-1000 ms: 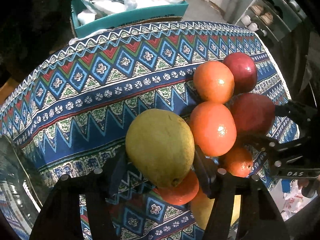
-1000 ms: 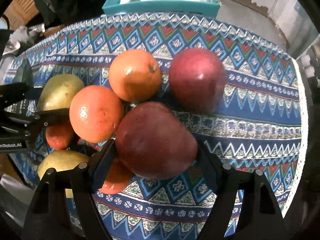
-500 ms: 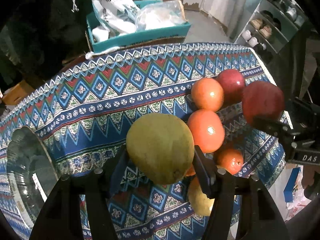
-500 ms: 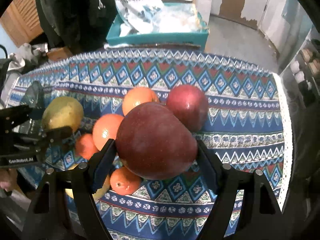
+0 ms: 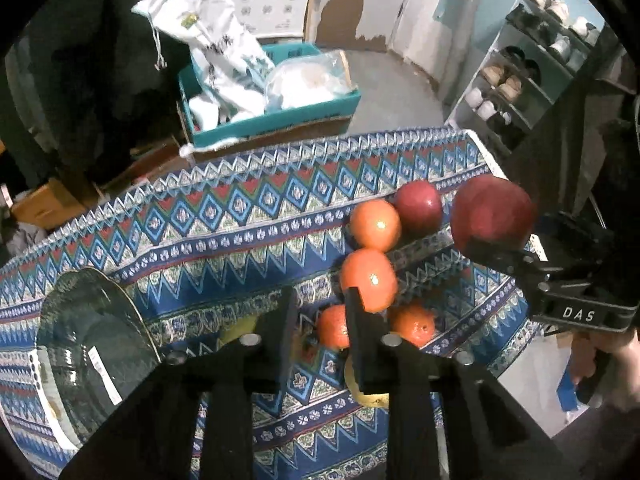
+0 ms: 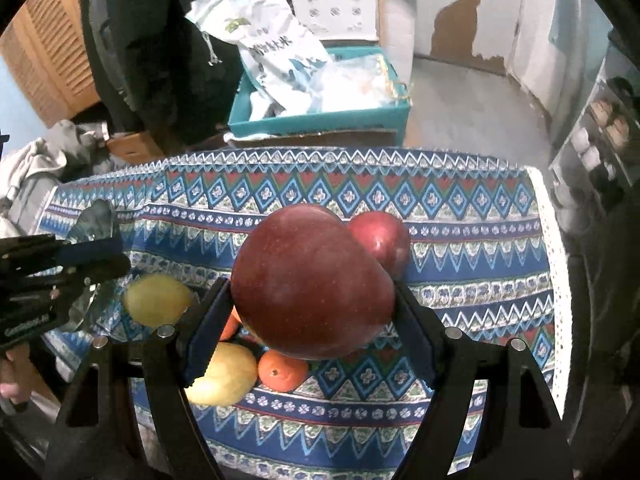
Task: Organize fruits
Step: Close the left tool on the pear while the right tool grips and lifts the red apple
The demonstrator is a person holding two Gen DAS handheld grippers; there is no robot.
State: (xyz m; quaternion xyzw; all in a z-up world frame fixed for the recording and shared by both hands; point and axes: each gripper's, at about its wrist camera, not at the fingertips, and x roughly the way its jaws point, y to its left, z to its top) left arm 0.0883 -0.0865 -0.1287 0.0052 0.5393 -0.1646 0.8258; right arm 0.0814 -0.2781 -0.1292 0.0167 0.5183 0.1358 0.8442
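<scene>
My right gripper [image 6: 312, 316] is shut on a big dark red apple [image 6: 312, 284] and holds it above the patterned cloth; it shows in the left wrist view [image 5: 494, 216] too. My left gripper [image 5: 320, 320] holds nothing, its jaws narrowed with a small gap. A blurred green-yellow pear [image 6: 158, 298] is below it in mid-air, a sliver showing in the left wrist view [image 5: 240, 326]. On the cloth lie a second red apple [image 5: 418, 206], several oranges [image 5: 368, 278] and a yellow pear [image 6: 224, 374].
A glass bowl [image 5: 88, 344] stands on the cloth at the left. The table [image 6: 460, 216] ends close behind the fruit. Beyond it are a teal box with bags [image 5: 272, 92] and a shoe rack [image 5: 520, 76] at the right.
The green-yellow pear has left my left gripper and is dropping; the jaws have closed inward. Both grippers have risen, the right one lifting the red apple off the cloth.
</scene>
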